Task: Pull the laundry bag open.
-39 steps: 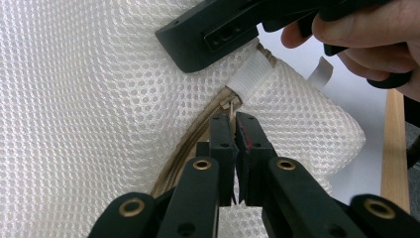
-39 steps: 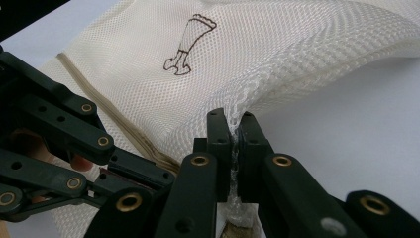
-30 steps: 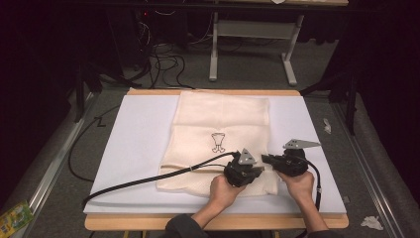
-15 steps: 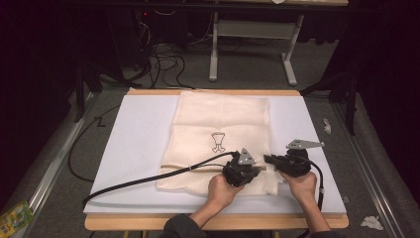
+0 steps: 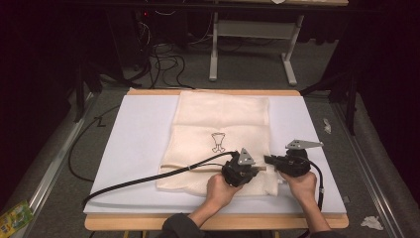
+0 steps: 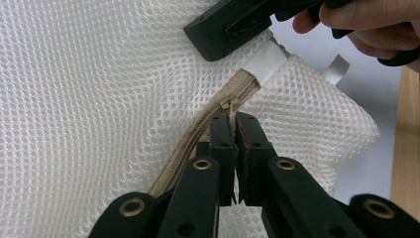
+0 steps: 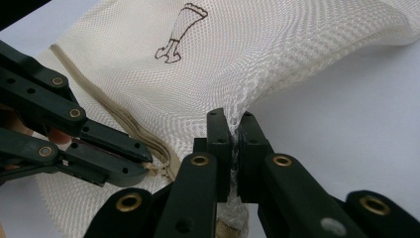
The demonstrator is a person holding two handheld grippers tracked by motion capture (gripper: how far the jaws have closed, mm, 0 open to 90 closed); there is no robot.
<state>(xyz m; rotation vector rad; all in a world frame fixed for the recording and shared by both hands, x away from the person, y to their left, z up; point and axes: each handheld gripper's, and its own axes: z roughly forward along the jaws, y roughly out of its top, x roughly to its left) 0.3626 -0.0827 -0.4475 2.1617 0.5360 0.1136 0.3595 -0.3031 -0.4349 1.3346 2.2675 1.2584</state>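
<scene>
I am looking down on a table covered by a white mat (image 5: 133, 144). A cream mesh laundry bag (image 5: 223, 124) lies flat at the centre of the mat, stretching from 12 o'clock down toward 6 o'clock, with a small dark line drawing (image 5: 218, 142) printed near its middle. A tan zipper (image 6: 198, 136) runs across the bag's near end.

Both of my hands come in from 6 o'clock, close together at the bag's near right corner. My left gripper (image 5: 241, 171) lies on the bag at about 5 o'clock from the drawing. In the left gripper view its jaws are clenched together on the zipper, the tips just below the small metal slider (image 6: 229, 103); I cannot tell whether they pinch the pull tab itself or only the tape. A white fabric tab (image 6: 267, 63) covers the zipper's end at 1 o'clock from those tips.

My right gripper (image 5: 270, 160) sits just beside the left one, at its 3 o'clock, at the bag's right edge. In the right gripper view its jaws are clamped on a pinch of the mesh, which is pulled into a small peak between the tips. The left gripper's black jaws (image 7: 99, 148) show at 9 o'clock in that view, touching the zipper.

A black cable (image 5: 148, 177) trails from the left gripper toward 8 o'clock across the mat.
</scene>
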